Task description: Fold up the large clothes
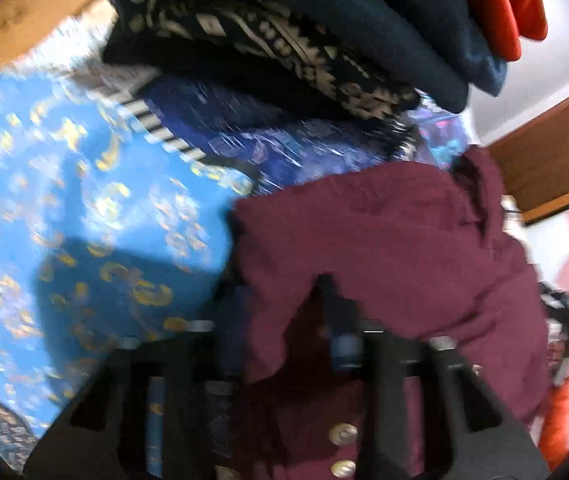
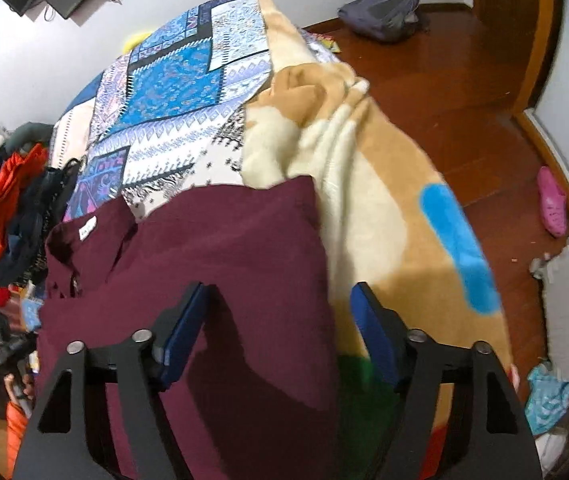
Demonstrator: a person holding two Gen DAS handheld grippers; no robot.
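Jaws of the right gripper (image 2: 280, 328) stand spread wide, blue pads (image 2: 182, 332) apart, hovering over the right edge of the dark maroon button-up shirt (image 2: 220, 264); nothing sits between them. Left gripper (image 1: 280, 364): maroon cloth drapes over and between its fingers, but motion blur hides whether they are pinched shut, so I cannot tell.

Shirt lies spread on the bed, collar and white label away from the right gripper, two pale buttons (image 1: 342, 436) near the left gripper. Just right of the shirt: tan-and-cream fleece blanket (image 2: 384, 200) with a blue patch. Beyond the shirt: blue patchwork-print bedspread (image 2: 180, 80). Left of the shirt's collar: heap of dark and red-orange clothes (image 2: 12, 208).
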